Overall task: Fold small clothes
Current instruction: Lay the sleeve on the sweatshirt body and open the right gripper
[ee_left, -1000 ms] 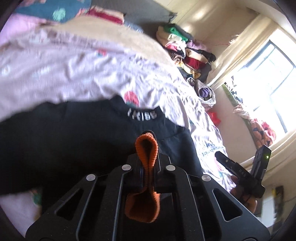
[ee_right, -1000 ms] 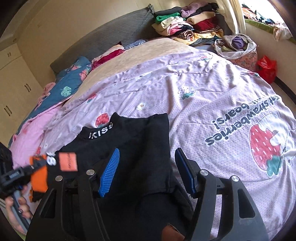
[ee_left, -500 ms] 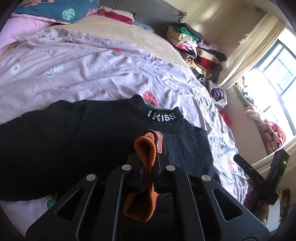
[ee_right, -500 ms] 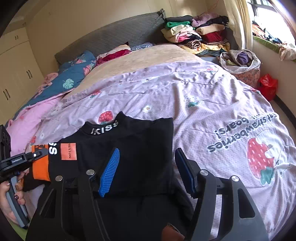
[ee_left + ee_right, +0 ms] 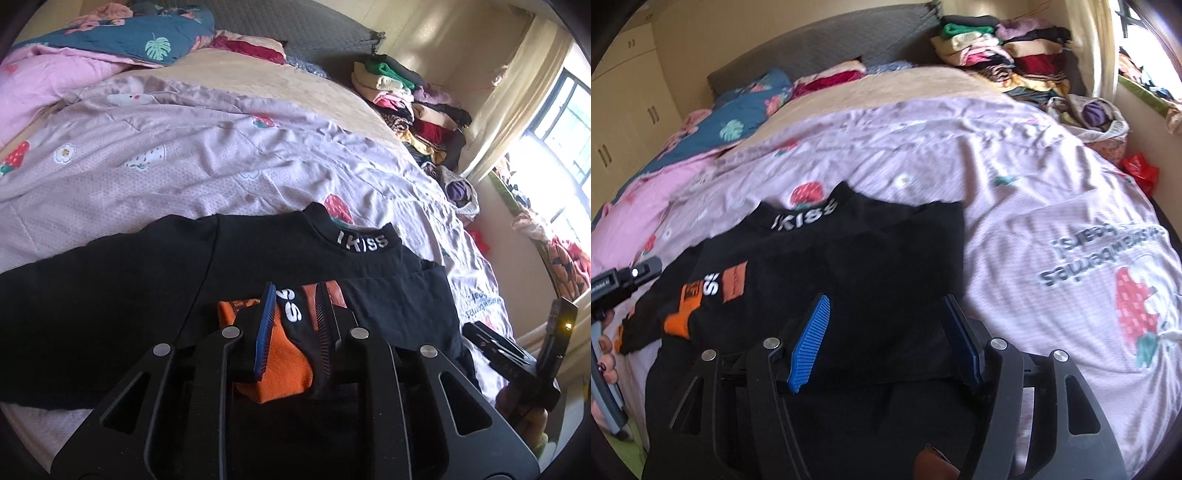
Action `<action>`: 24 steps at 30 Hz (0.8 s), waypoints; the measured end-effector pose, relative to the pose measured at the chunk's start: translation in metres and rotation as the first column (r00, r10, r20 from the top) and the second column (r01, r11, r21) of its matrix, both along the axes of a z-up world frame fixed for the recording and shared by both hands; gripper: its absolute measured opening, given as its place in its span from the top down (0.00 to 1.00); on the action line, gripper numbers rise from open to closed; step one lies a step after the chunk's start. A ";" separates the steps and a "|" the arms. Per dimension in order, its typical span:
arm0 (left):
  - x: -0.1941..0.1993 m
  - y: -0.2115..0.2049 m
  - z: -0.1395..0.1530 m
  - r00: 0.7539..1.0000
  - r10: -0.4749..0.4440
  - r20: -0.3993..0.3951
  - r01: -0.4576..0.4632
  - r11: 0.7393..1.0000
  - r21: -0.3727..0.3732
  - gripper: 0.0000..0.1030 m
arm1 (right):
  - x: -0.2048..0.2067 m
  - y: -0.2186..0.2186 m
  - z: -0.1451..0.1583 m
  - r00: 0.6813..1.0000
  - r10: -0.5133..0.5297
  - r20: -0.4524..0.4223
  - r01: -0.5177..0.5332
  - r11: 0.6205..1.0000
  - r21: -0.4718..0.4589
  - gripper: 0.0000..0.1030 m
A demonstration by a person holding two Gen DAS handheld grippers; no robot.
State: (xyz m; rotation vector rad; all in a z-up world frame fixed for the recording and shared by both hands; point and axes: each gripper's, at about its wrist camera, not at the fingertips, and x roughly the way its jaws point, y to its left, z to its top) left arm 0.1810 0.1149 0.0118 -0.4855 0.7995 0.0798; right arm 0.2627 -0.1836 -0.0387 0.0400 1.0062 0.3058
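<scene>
Your left gripper (image 5: 291,325) has its jaws parted, with a gap on either side of the orange ribbed cuff (image 5: 284,365) that lies between them; the pads (image 5: 266,325) are blue and finely ridged. The cuff belongs to the black top (image 5: 184,280), a soft matte knit spread flat on the bed (image 5: 184,166) ahead of and beneath both sets of jaws, its sleeve folded across the chest so that white "SS" lettering sits between your left jaws. Beyond the jaws the stand-up collar (image 5: 362,242) carries white "IKISS" lettering.

Your right gripper (image 5: 886,332) is also open, its jaws spread wide above the black cloth without pinching it.

The lilac quilt (image 5: 1034,192) under the top is a thin, creased, dotted fabric printed with strawberries.

Only the right wrist view shows the folded sleeve whole: the orange cuff (image 5: 683,314), a rust-coloured rectangular patch (image 5: 735,282), and your left gripper (image 5: 628,277) to the left of the jaws. It also shows the cream wardrobe doors (image 5: 624,122). Only the left wrist view shows the bright window (image 5: 565,122) and your right gripper (image 5: 517,358) low to the right. Both show the stack of folded clothes (image 5: 1008,55) far beyond the jaws.
</scene>
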 end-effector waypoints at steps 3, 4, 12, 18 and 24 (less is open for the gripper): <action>0.005 -0.008 -0.011 0.999 -0.035 -0.041 0.035 0.999 0.002 0.80 | 0.001 0.009 -0.011 0.999 0.021 -0.032 -0.021 1.000 -0.003 0.41; 0.007 -0.011 -0.017 0.997 -0.046 -0.062 0.047 0.999 0.004 0.80 | 0.001 0.011 -0.015 0.999 0.024 -0.041 -0.025 1.000 -0.009 0.41; 0.011 -0.022 -0.070 0.977 -0.066 -0.203 0.085 0.993 0.083 0.67 | 0.007 0.011 -0.045 0.993 0.007 -0.122 -0.012 0.999 -0.036 0.38; 0.007 -0.021 -0.065 0.979 -0.076 -0.188 0.091 0.993 0.076 0.61 | 0.004 0.012 -0.037 0.995 0.016 -0.096 -0.019 0.999 -0.026 0.35; -0.002 -0.021 -0.049 0.986 -0.056 -0.157 0.068 0.995 0.071 0.45 | -0.010 0.014 -0.011 1.000 0.013 -0.027 -0.012 1.000 0.028 0.13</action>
